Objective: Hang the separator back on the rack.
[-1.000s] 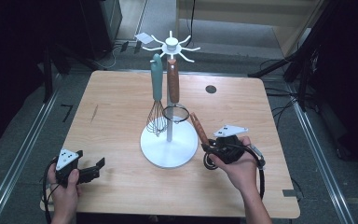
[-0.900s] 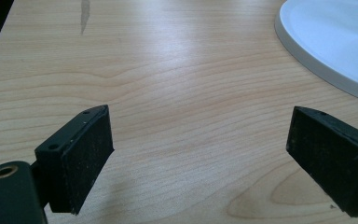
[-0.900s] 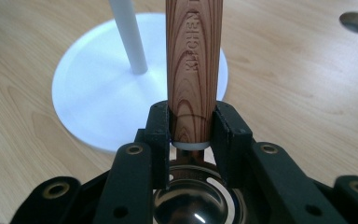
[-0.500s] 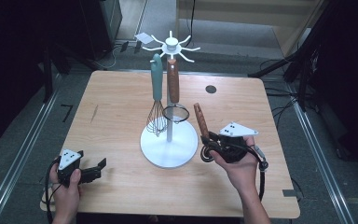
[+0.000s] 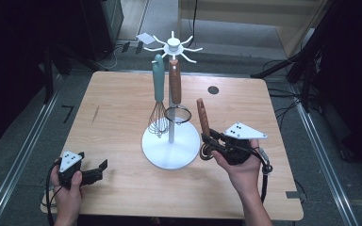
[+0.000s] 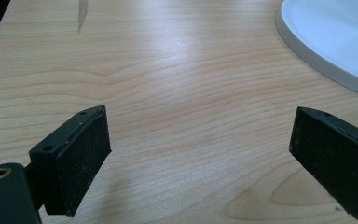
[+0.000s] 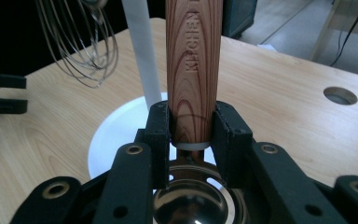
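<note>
Nearest, the left claw (image 5: 99, 170) rests on the desk (image 5: 118, 113) at the near left, its jaws apart with nothing between them; the left gripper view looks along bare wood toward the rim of the white stand base (image 6: 326, 51).

At the near right, the right claw (image 7: 192, 135) is clamped on the wood-handled utensil (image 5: 202, 117) low on its handle, just above the metal head, so the handle rises upright and a little tilted, just beside the stand's base on its right.

The grip sits at the very bottom of a long handle, so the top could swing or the handle could twist between the pads as it is carried. Farther in, the whisk (image 5: 158, 120) and strainer (image 5: 177, 113) hang close to the pole, and a careless approach could knock them or tip the utensil stand (image 5: 172, 94). The handle's hanging end must also meet a free hook at the far top, and a miss could drop it.

Against the picture of a second ago, the utensil is higher and more upright; the left claw has not shifted.
</note>
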`<action>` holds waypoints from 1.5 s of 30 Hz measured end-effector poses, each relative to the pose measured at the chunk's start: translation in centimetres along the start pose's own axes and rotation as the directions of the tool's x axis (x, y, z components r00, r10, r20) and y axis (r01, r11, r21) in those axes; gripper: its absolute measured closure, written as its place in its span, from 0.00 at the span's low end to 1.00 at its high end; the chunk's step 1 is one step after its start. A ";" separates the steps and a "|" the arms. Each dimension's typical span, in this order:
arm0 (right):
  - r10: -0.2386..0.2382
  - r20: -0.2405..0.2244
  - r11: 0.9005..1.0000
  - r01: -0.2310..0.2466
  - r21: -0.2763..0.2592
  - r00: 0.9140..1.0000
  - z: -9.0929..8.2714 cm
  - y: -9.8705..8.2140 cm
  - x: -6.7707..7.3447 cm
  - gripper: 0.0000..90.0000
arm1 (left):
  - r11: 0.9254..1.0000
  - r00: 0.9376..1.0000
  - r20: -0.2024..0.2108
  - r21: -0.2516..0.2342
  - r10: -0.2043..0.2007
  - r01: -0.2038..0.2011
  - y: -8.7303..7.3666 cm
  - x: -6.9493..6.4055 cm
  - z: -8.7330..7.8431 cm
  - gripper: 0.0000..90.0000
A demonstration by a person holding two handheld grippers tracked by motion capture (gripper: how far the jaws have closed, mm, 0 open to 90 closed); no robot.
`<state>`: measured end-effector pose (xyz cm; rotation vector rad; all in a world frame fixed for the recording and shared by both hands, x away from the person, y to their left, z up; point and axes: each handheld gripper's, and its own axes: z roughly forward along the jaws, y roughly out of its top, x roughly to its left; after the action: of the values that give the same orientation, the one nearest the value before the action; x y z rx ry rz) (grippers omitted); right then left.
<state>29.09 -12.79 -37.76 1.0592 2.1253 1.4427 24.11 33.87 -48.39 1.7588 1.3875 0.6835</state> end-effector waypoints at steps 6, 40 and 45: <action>-0.012 -0.003 0.999 0.012 -0.051 1.000 -0.6 1.0 0.7 0.79 | 1.000 1.000 0.006 -0.007 0.004 -0.004 0.0 0.0 -0.1 0.06; -0.028 -0.027 0.978 0.022 -0.205 0.999 -1.1 4.2 2.1 0.79 | 1.000 1.000 0.001 -0.008 0.017 -0.017 0.0 -0.1 -0.1 0.06; -0.034 -0.034 0.976 0.026 -0.217 0.999 -1.2 4.6 2.3 0.79 | 1.000 1.000 0.002 -0.008 0.016 -0.016 0.0 -0.1 -0.1 0.06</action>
<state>28.54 -10.87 -32.88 0.9219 1.9448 1.6477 24.02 33.76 -48.38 1.7657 1.3688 0.6948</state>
